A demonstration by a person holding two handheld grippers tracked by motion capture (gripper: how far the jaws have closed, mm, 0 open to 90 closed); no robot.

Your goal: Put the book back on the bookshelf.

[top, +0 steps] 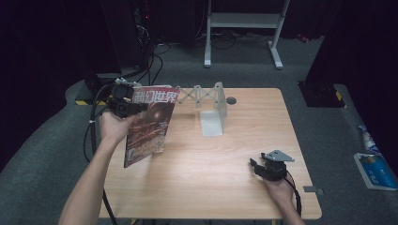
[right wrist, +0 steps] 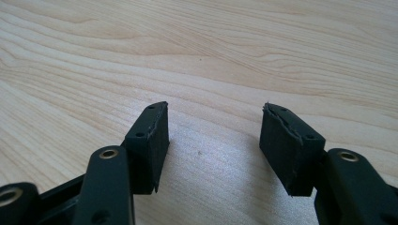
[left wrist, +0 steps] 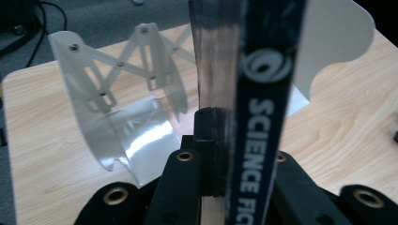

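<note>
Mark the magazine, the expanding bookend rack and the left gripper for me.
magazine [top: 149, 123]: high view, middle of its cover.
expanding bookend rack [top: 219, 101]: high view, right end plate.
left gripper [top: 123, 107]: high view, black body at the magazine's edge.

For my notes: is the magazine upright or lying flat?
Upright: the left gripper holds the magazine on edge above the table.

High view looks down across the table [top: 211, 159]; both claw views sit close, sharing its wooden top.
</note>
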